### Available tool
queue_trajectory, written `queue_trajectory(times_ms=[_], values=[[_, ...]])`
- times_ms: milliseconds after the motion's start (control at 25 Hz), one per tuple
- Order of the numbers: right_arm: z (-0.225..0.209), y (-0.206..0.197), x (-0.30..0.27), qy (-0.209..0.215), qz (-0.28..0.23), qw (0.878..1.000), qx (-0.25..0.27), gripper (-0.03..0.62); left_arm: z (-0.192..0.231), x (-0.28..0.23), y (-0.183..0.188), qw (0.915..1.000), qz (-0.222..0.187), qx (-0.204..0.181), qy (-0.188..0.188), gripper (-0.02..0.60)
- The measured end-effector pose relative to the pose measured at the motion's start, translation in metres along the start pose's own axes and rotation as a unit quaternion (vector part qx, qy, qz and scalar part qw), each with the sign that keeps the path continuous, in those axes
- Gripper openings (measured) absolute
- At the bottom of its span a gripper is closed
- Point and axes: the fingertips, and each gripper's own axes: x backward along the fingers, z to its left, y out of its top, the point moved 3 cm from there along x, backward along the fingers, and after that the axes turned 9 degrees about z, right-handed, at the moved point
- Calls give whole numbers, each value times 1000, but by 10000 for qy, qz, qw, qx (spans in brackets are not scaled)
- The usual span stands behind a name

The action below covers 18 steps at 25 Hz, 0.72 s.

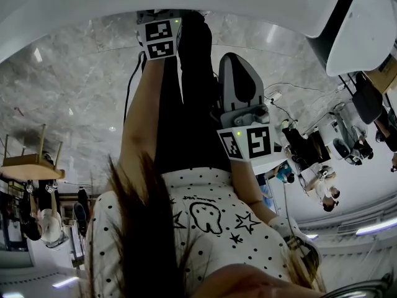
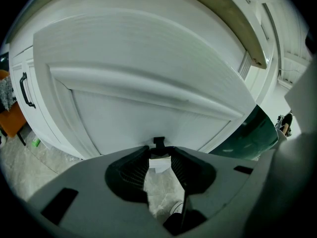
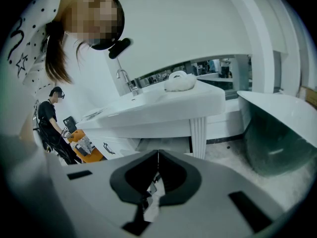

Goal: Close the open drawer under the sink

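Note:
In the left gripper view a white drawer front (image 2: 148, 68) with a raised ledge fills most of the picture, close ahead and tilted. My left gripper (image 2: 159, 150) has its tips right at the panel's lower edge; the jaws stand a little apart and only floor shows between them. My right gripper (image 3: 158, 155) is shut and holds nothing. It points across the room at the white sink counter (image 3: 163, 103), well away from it. In the head view the left gripper's marker cube (image 1: 160, 39) is at top centre, and the right gripper (image 1: 239, 64) is lower right, beside dark trouser legs.
A faucet (image 3: 126, 81) and a white towel (image 3: 179, 82) sit on the counter, with a mirror behind. A dark-sided bathtub (image 3: 277, 128) stands to the right. Cabinet doors with black handles (image 2: 25, 90) are at the left. A person (image 3: 52, 120) stands far left beside an orange stool (image 3: 84, 148). The floor is marble.

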Motion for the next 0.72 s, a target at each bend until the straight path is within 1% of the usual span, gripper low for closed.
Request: queue_trajectory(times_ms=[720], values=[[-1,1,-3,-7,-5,10000,-33,14,1,-2,2,10000,-26,8,47,138]])
